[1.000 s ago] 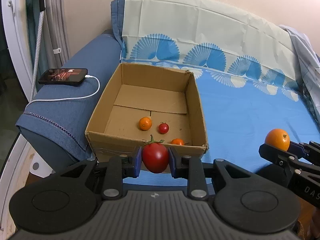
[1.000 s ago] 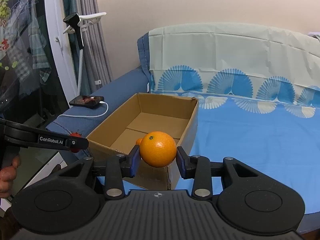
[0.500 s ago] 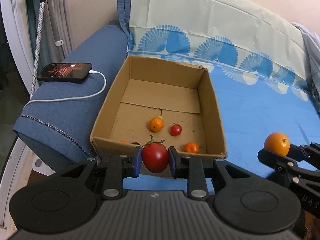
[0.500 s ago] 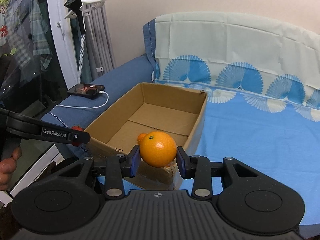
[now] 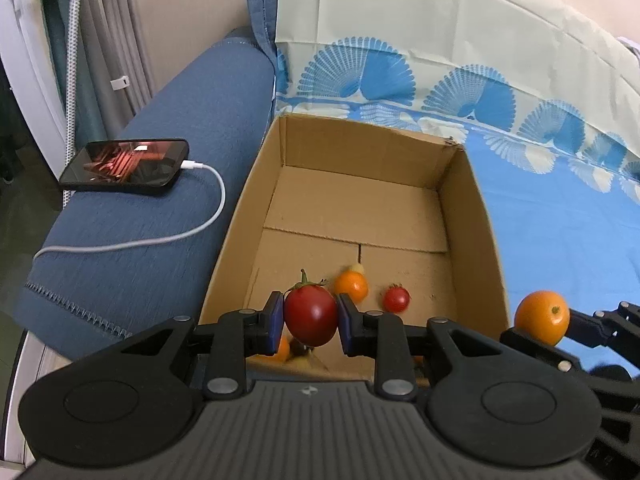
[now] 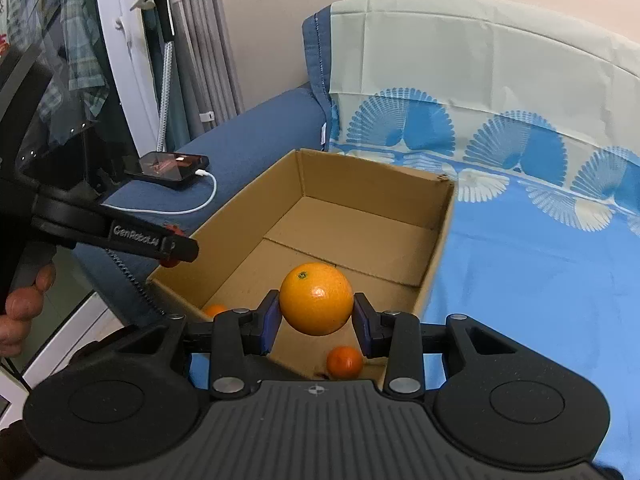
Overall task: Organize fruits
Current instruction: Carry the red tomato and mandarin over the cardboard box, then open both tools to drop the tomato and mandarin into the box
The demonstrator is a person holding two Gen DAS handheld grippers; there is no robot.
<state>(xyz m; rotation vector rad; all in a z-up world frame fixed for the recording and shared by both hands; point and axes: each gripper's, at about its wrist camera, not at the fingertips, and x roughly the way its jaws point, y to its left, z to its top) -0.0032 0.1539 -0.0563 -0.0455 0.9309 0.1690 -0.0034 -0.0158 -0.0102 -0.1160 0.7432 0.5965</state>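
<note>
Above the near end of the cardboard box (image 5: 464,208), the left gripper (image 5: 310,322) was clamped on a red tomato (image 5: 310,320), stem up, with the box floor directly below. The right gripper (image 6: 316,318) pinched an orange (image 6: 316,304) over the near right corner. Small fruits, including a cherry tomato (image 5: 396,299), lay just ahead on the floor. The left gripper appeared nearer to release; a straight descent would suffice.
</note>
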